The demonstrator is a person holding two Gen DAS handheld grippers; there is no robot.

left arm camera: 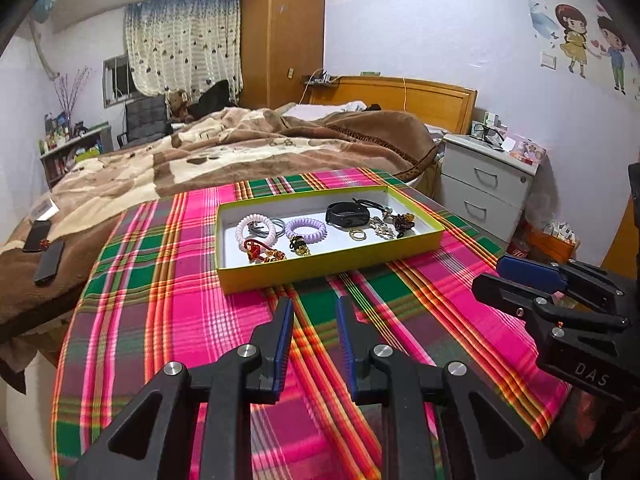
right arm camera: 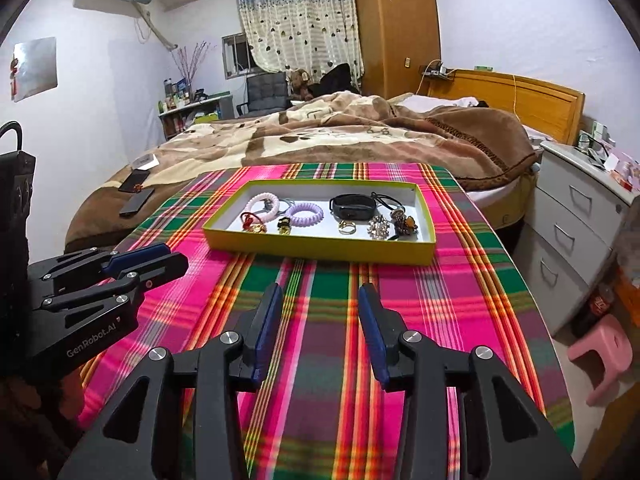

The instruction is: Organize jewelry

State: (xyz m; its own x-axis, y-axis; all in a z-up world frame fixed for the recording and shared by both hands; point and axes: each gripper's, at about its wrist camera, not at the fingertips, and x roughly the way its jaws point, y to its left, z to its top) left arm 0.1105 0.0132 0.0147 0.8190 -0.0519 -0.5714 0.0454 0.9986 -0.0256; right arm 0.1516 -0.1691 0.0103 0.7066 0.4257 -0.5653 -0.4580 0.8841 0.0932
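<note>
Your left tool [left arm camera: 314, 308] and your right tool [right arm camera: 320, 296] both hang released over the bare plaid cloth [right arm camera: 320, 360] at the near end of the table, jaws apart with nothing between them. They sit just beside each other, so if you swing either one inward on the way forward you risk knocking tool against tool.

Beyond them, near the far edge of the table, lies the shallow tray [right arm camera: 320, 246] with all the jewelry inside. The tray looks light and rests on loose cloth, so a push on its near wall will probably slide it toward the bed [right arm camera: 340, 136], or drag the cloth with it.

Inside, the pieces crowd each other. On the left, the red charm [right arm camera: 250, 222] touches the pink coil [right arm camera: 264, 202], and the purple coil [right arm camera: 305, 214] lies just beside a small gold clip [right arm camera: 284, 226]. Closing on one may catch its neighbour too.

In the middle, the ring [right arm camera: 346, 227] is small and lies flat, so your fingers may skid off it or flick it against the wall.

On the right, the black band [right arm camera: 352, 206] overlaps a dark cord, and the brooch [right arm camera: 378, 227] touches the amber cluster [right arm camera: 404, 220]. I judge this the likeliest spot for a tangle: lifting one piece could carry another up and drop it outside the tray.
</note>
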